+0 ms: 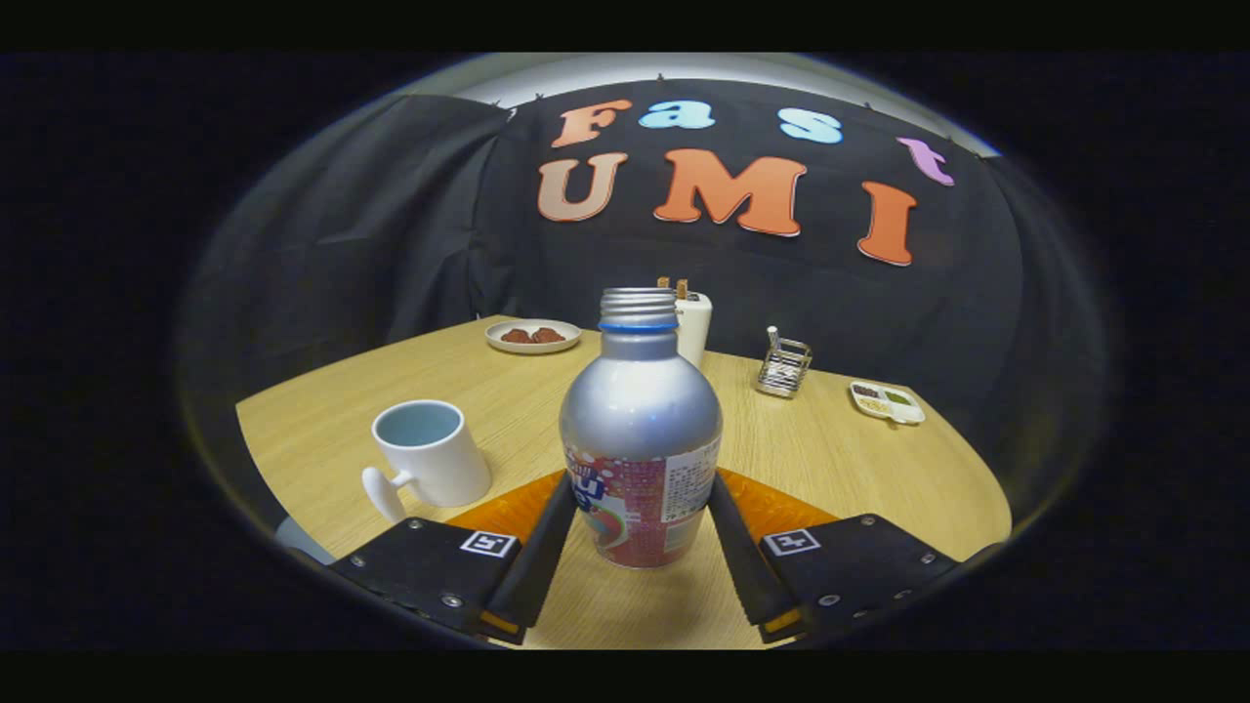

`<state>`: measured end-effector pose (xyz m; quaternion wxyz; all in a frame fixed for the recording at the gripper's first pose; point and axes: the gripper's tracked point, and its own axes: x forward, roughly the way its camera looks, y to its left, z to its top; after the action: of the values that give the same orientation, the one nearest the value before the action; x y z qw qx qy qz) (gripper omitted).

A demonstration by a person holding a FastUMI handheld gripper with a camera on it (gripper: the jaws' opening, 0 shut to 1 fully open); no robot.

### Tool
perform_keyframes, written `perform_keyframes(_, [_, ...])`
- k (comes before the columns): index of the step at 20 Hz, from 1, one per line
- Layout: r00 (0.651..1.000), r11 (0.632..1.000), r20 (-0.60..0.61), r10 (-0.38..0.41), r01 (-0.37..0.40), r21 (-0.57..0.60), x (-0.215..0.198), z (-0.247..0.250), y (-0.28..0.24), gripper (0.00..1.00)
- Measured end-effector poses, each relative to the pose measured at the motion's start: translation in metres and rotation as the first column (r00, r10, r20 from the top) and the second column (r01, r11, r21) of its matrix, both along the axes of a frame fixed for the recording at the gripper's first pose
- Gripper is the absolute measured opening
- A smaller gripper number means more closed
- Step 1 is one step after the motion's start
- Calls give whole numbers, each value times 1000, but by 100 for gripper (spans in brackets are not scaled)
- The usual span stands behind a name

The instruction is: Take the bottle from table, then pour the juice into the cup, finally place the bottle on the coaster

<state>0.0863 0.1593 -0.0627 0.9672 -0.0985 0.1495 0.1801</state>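
Gripper (640, 488) fingers clamped on the uncapped silver bottle (640, 430), upright, its base over the orange coaster (771, 508); contents not visible. White cup (430, 454) just left on the table (830, 459), interior looks empty. Beyond: plate (532, 335) with brown food, wire rack (783, 367), small divided dish (887, 401).

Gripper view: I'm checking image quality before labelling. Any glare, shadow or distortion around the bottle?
Gripper view: the fisheye bows the table edge into a curve; soft highlights sit on the bottle shoulder with no blown-out glare; a faint shadow falls on the wood just ahead of the bottle's base; the claw fingers flank the bottle, contact unclear; bottle and mug look sharp, the far dishes softer.
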Motion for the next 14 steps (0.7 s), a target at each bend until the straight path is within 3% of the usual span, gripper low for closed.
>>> perform_keyframes(5, [1000,995,-4,-1,1,95,28,10,5,77])
perform_keyframes(14, [1000,995,-21,4,-1,104,81,3,22,77])
